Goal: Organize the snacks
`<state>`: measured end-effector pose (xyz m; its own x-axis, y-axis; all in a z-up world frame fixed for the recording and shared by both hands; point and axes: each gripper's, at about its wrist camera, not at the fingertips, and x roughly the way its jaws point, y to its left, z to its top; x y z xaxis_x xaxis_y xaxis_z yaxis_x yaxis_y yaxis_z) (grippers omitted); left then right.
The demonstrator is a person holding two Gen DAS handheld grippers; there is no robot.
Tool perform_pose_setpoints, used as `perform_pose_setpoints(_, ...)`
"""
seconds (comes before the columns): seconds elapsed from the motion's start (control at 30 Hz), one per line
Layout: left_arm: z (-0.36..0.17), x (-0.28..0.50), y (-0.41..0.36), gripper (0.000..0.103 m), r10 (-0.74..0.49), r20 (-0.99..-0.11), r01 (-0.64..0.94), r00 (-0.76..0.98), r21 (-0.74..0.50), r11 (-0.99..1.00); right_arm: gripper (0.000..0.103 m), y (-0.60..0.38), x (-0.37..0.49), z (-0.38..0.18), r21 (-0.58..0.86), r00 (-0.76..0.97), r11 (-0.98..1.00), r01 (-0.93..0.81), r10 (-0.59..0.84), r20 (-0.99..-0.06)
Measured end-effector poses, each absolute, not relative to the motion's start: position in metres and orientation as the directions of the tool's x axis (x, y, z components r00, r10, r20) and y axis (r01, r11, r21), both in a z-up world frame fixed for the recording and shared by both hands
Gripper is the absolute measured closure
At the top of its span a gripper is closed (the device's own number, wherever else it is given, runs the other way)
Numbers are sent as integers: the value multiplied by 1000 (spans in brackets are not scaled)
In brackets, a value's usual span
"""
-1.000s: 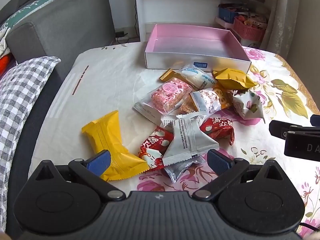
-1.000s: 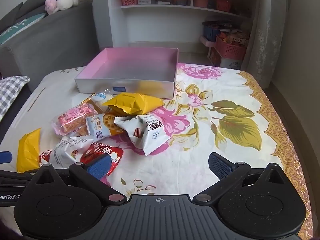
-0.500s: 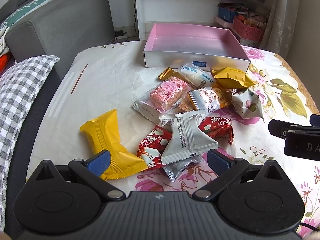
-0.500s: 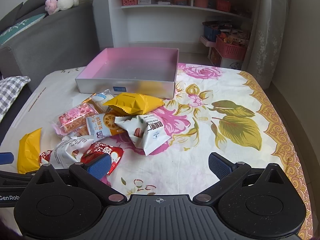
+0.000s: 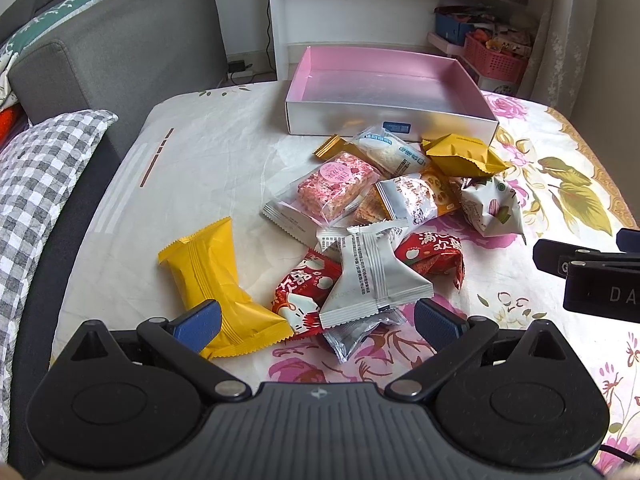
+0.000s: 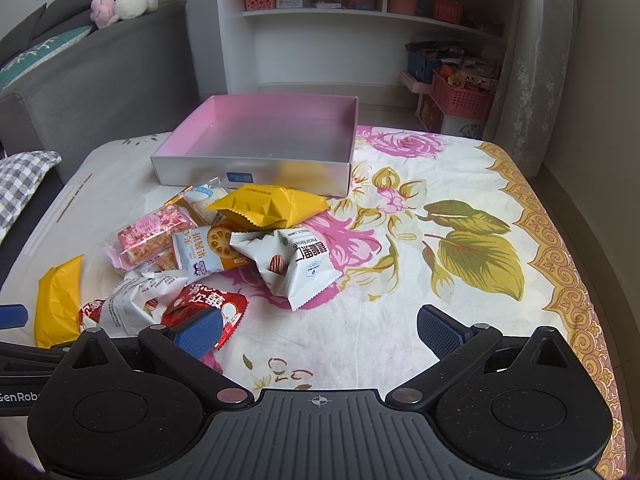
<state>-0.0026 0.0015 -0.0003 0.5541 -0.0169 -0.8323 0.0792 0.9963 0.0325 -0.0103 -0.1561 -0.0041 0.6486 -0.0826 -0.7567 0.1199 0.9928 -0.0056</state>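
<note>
A pile of wrapped snacks lies on the cloth in front of an empty pink-lined box (image 5: 384,80) (image 6: 264,136). Nearest my left gripper (image 5: 318,322) are a yellow packet (image 5: 216,280), a red packet (image 5: 304,292) and a grey-white packet (image 5: 372,276). That gripper is open and empty, just short of them. My right gripper (image 6: 318,330) is open and empty, near a red packet (image 6: 204,304) and a white nut packet (image 6: 296,264). A yellow packet (image 6: 268,208) lies by the box.
The snacks lie on a floral cloth (image 6: 460,248) over a low table. A grey sofa (image 5: 120,48) and a checked cushion (image 5: 36,176) stand to the left. White shelves (image 6: 360,20) and pink baskets (image 6: 460,96) stand behind. The right gripper's body shows in the left wrist view (image 5: 592,276).
The left gripper has drawn slightly closer to the snack pile. The right gripper has barely moved. Both stay open.
</note>
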Motion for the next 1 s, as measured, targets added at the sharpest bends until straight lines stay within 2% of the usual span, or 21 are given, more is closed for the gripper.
perform_pose_setpoints(1.0,1,-5,0,0,-25,-832,82,555,25,996,0,-156,-10,-4,-9,647,993,121,-86,-758)
